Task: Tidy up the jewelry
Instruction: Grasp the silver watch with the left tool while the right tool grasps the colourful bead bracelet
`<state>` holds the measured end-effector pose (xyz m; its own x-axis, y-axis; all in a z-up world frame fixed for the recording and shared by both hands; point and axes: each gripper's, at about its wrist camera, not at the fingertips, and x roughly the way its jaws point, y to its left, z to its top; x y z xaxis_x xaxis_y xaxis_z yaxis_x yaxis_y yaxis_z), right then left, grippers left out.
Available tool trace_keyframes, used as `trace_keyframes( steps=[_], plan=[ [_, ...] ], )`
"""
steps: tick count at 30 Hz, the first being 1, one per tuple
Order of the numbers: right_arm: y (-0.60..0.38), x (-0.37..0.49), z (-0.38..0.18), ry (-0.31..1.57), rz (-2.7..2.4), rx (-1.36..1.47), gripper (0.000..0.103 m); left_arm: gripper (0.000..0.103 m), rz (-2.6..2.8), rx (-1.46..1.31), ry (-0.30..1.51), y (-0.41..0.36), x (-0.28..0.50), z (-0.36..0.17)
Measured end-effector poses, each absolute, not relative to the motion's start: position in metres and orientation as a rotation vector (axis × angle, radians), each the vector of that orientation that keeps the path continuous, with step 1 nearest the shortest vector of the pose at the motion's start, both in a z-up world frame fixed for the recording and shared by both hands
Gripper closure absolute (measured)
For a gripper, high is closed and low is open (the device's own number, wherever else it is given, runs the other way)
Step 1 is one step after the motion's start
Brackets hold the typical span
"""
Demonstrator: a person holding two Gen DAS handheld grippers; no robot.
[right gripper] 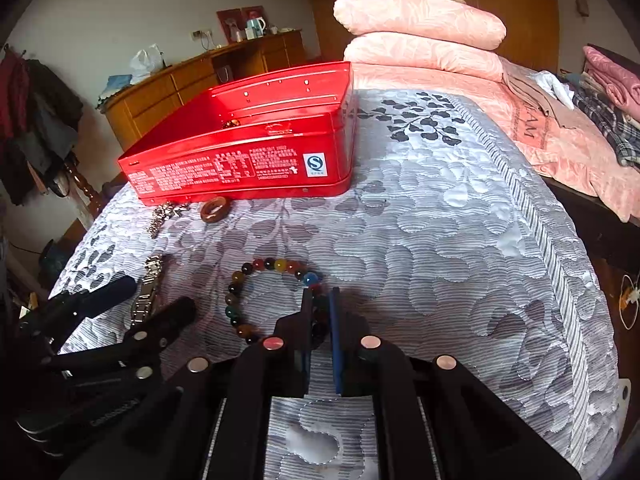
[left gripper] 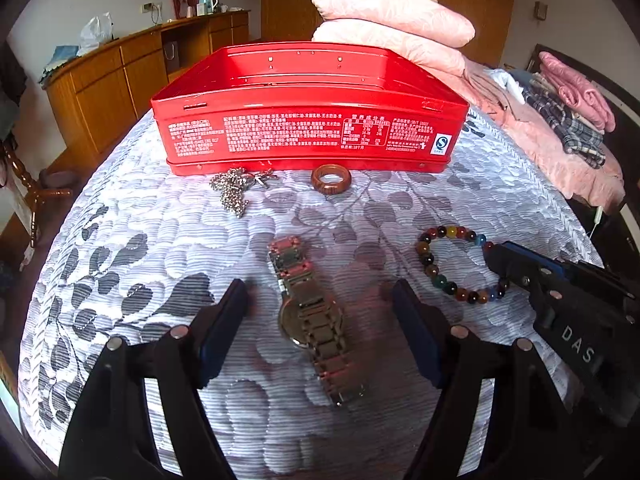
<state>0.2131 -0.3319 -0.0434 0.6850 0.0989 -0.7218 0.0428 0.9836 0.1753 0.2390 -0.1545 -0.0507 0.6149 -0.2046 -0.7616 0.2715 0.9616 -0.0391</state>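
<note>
On the bed point(left gripper: 400, 216), covered with a grey leaf-patterned quilt, a red tin point(left gripper: 308, 120) stands open and serves as the landmark for everything else. Just in front of its near wall lie a silver chain point(left gripper: 236, 188) in a loose heap and a brown ring point(left gripper: 331, 178), both close to the tin's base but outside it. Nearer the camera than the ring, well apart from the tin, a metal watch point(left gripper: 316, 320) lies stretched out on the quilt. The left tool point(left gripper: 320, 328) hangs over it with its fingers apart, one on each side of the watch; they seem not to touch it, though the picture is blurred there. To the right of the watch, equally far from the tin, a bracelet point(right gripper: 264, 296) of coloured beads lies in a ring. The right tool point(right gripper: 320, 320) is clamped on the bracelet's right-hand side, its fingers drawn together with beads pinched between them. Inside the tin, the right wrist view shows something small and beaded against the near wall, too dim to name. Behind the tin, folded pink blankets point(left gripper: 392, 20) are stacked.
</note>
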Motion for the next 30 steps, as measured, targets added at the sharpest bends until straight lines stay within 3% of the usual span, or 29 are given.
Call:
trace_keyframes(
  steps=[6, 8, 30],
  plan=[
    [-0.331, 0.213, -0.044, 0.819, 0.023, 0.181, 0.095, 0.055, -0.257, 0.093, 0.849, -0.156, 0.237, -0.050],
    [-0.330, 0.213, -0.044, 0.819, 0.016, 0.171, 0.095, 0.073, -0.252, 0.084, 0.838, -0.154, 0.236, -0.050],
    [-0.325, 0.213, -0.035, 0.810, 0.016, 0.141, 0.095, 0.074, -0.316, -0.057, 0.789, -0.107, 0.224, -0.041]
  ],
)
